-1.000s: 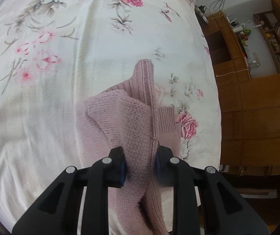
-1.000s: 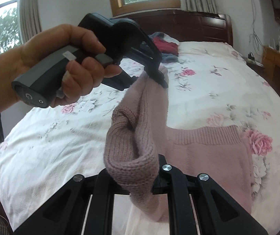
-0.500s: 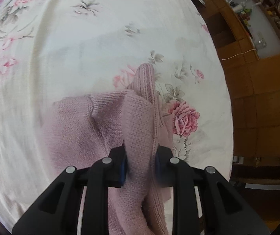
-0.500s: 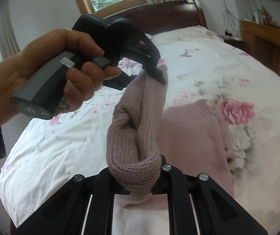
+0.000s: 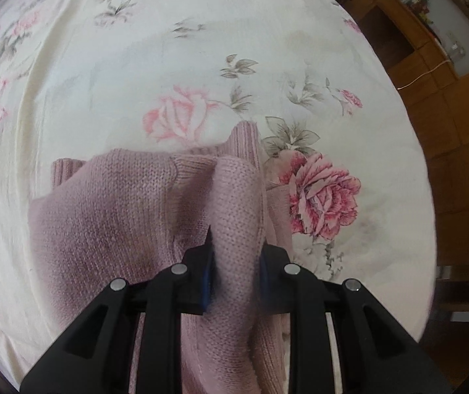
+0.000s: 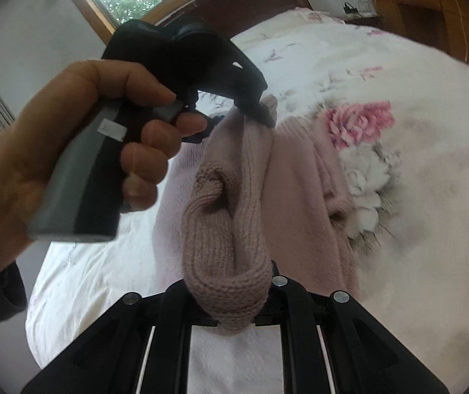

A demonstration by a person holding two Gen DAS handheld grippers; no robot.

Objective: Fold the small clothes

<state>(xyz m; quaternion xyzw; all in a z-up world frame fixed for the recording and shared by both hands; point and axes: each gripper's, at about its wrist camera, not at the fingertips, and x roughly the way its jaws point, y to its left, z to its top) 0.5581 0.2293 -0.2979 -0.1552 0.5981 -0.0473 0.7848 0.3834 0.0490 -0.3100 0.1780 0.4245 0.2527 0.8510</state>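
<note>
Now the sweater [image 5: 129, 203] lies lower and flatter on the bed [image 5: 201, 49] than a second ago: more of its body spreads over the floral sheet, and the ribbed hem reaches toward the bed's right edge, beside a large pink rose print. Both grippers have come down with it. The left gripper [image 5: 234, 259] has its jaws clamped on a bunched fold of knit, and in the right wrist view the same tool sits in the person's hand [image 6: 80, 151], pinching the garment's upper end. The right gripper [image 6: 231, 292] has its jaws closed on a thick ribbed roll, likely a cuff or collar, which hangs between the two tools as a short taut band.

Judging from this, the lifted part is being carried across and lowered onto the body, so one fold is under way but not laid down. The held fabric is bunched, so it may land wrinkled unless it is spread before release.
</note>
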